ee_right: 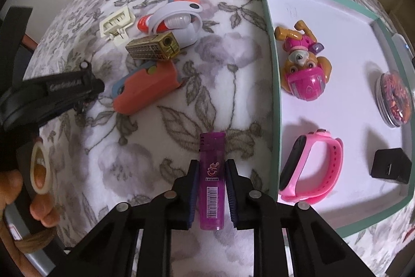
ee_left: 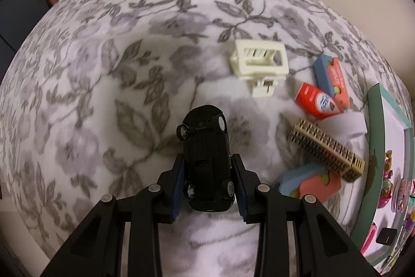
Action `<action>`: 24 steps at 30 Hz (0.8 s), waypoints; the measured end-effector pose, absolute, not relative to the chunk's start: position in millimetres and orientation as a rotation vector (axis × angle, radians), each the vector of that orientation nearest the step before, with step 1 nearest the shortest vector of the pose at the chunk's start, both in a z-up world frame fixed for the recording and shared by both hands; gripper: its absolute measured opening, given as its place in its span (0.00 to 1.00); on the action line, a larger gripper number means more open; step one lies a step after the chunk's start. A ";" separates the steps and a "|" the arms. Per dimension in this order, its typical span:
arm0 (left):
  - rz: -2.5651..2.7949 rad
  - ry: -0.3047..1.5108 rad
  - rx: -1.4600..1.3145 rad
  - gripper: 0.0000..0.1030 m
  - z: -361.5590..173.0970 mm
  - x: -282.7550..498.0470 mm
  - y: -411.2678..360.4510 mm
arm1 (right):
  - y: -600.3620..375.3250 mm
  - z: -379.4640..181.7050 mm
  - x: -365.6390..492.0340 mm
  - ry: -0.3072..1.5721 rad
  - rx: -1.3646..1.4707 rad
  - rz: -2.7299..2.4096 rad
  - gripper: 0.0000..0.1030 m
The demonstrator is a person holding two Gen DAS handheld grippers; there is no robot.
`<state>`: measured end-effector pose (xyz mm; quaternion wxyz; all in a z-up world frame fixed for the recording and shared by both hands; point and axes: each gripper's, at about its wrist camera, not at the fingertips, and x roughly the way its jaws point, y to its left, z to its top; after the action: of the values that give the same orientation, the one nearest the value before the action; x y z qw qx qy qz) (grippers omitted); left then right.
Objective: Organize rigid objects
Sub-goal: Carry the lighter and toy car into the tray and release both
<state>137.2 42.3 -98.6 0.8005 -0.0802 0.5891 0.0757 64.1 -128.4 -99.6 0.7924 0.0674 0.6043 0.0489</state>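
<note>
The tidying is partly done: a toy dog (ee_right: 303, 66), a pink watch (ee_right: 313, 170), a round tin (ee_right: 395, 98) and a small black box (ee_right: 390, 168) already lie in the tray (ee_right: 272, 69). The right gripper (ee_right: 210, 188) is clamped on a purple lighter (ee_right: 211, 181) above the blanket (ee_right: 155, 160); the left gripper (ee_left: 208, 183) grips an upturned black toy car (ee_left: 207, 160). An orange case (ee_right: 147, 87), a gold block (ee_right: 153, 47) and a cream clip (ee_right: 116, 22) remain outside.

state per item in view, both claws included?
left claw: round the car, pads close to its sides
car: upside down, wheels up
right claw: shut on the lighter
lighter: gripped lengthwise, label up
tray: open, partly filled
pup toy: lying in the tray
watch: on its side in the tray
gold block: lying on the blanket, outside the tray
</note>
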 end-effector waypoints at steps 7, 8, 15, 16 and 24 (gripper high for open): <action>0.144 1.303 -0.235 0.35 -94.3 110.1 40.5 | -130.7 -93.1 53.9 1.290 0.197 0.120 0.20; 0.138 1.298 -0.244 0.35 -91.3 106.6 39.8 | -131.4 -89.2 51.1 1.280 0.199 0.117 0.20; 0.104 1.206 -0.271 0.35 -57.6 92.6 30.8 | -145.6 -56.2 35.9 1.187 0.233 0.097 0.20; 0.098 1.185 -0.275 0.35 -51.3 90.7 28.7 | -148.3 -51.7 34.4 1.177 0.236 0.090 0.20; 0.027 1.082 -0.256 0.35 -11.5 96.1 17.3 | -176.0 -21.4 32.4 1.092 0.268 0.040 0.20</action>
<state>96.1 17.3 -11.5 0.8494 -0.1214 0.5135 0.0129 32.4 -176.0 -21.4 0.8460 0.1269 0.5175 0.0187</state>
